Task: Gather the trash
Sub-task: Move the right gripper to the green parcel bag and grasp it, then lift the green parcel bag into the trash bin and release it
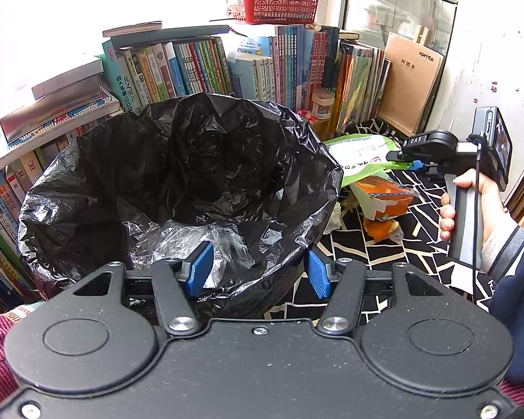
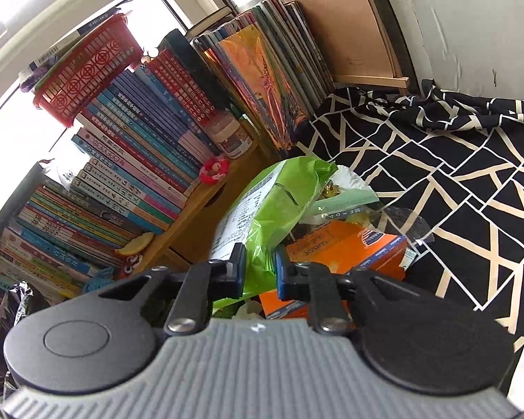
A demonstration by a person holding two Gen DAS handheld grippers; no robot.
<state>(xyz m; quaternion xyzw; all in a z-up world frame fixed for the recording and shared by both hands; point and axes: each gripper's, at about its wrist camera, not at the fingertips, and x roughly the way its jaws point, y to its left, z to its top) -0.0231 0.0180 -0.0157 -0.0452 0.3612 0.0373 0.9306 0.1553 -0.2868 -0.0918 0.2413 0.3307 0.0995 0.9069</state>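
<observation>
1. Right now the left gripper (image 1: pixel 258 272) pinches the near rim of the black trash bag (image 1: pixel 178 174), which gapes open just ahead of it with clear plastic wrap (image 1: pixel 206 241) inside.
2. Over on its right, the right gripper (image 2: pixel 258 269) is clamped on a green snack bag (image 2: pixel 272 209).
3. Just beyond and right of those fingers lies an orange box (image 2: pixel 349 248) on the black-and-white cloth (image 2: pixel 454 160).
4. Books (image 2: pixel 139 160) stand off to its left.

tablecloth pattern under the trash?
Black with cream lines forming irregular blocks; the tablecloth shows best in the right wrist view.
</observation>
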